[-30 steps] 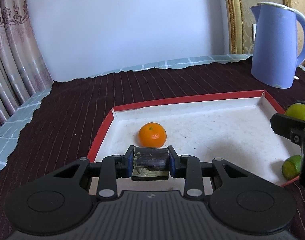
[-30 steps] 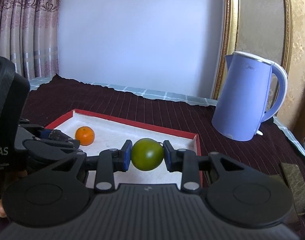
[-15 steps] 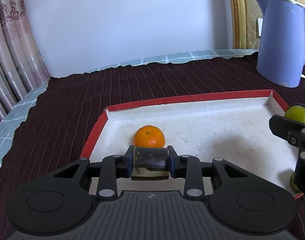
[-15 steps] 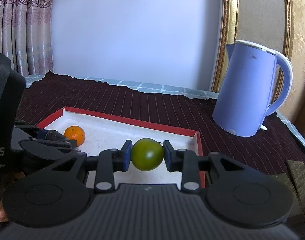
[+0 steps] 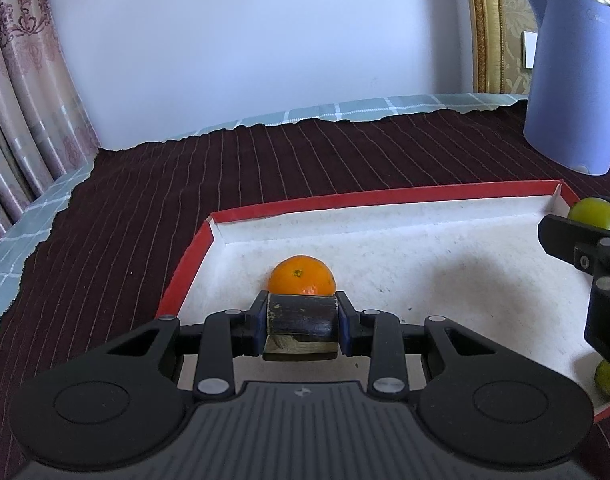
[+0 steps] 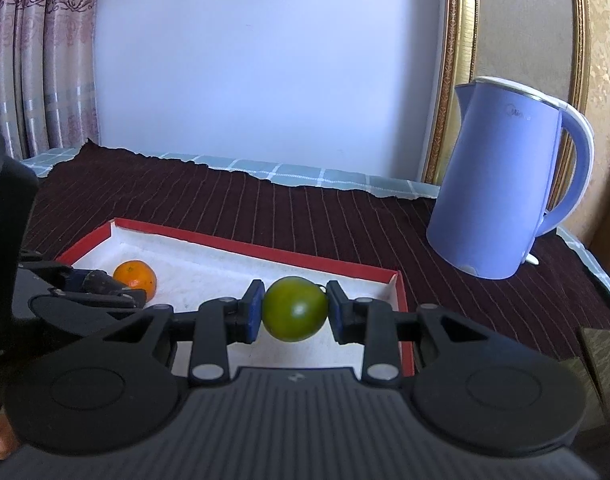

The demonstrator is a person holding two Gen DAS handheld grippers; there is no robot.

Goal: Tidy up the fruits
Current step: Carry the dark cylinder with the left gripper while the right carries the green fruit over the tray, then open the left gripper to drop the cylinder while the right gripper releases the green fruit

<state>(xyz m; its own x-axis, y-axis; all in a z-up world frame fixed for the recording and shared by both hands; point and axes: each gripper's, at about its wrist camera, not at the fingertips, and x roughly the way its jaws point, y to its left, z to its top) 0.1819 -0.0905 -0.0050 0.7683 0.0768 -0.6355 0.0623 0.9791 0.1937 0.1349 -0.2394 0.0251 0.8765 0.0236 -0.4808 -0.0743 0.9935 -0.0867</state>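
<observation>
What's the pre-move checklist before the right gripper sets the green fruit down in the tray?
1. Grip on green fruit: right gripper has both pads against its sides. Ok.
2. Fruit over the tray: it appears to hang above the white floor near the right wall, but the height cannot be told.
3. Landing spot: bare floor ahead of the fruit; orange sits well to the left. Ok.
4. Left gripper: shut on a dark block, low over the tray just behind the orange, to the side of the drop. Ok.
5. Second green fruit at the tray's near right edge: mostly hidden. Cannot tell.
6. Kettle: outside the tray. Ok.
</observation>
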